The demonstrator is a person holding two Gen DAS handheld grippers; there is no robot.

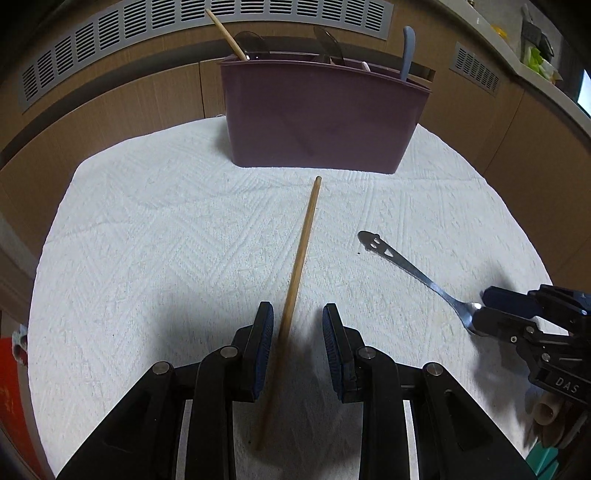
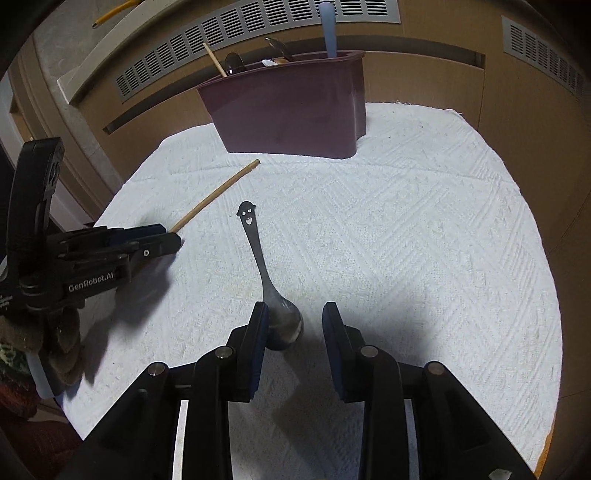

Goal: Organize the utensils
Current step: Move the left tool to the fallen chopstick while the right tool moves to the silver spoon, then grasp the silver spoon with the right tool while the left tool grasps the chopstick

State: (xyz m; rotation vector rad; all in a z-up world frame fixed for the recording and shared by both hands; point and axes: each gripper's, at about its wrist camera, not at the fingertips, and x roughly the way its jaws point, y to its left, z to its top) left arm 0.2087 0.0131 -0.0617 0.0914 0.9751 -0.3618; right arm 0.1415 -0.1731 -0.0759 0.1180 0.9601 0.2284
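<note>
A wooden chopstick (image 1: 300, 258) lies on the white cloth, pointing toward the maroon utensil holder (image 1: 321, 122). My left gripper (image 1: 298, 321) is open and straddles the chopstick's near part, which runs close to the left pad without being pinched. A steel spoon (image 2: 258, 254) with a smiley-face handle end lies nearby. Its bowl (image 2: 286, 325) sits between the open fingers of my right gripper (image 2: 294, 317), against the left pad. The left wrist view shows the right gripper (image 1: 491, 310) at the spoon (image 1: 406, 266). In the right wrist view the left gripper (image 2: 162, 236) covers the chopstick (image 2: 218, 194).
The holder (image 2: 288, 110) stands at the cloth's far edge with another chopstick (image 1: 227, 35), dark spoons and a pale blue handle (image 1: 408, 51) in it. A white textured cloth (image 1: 166, 240) covers the round table. Wooden panels with vent grilles (image 1: 184, 22) rise behind.
</note>
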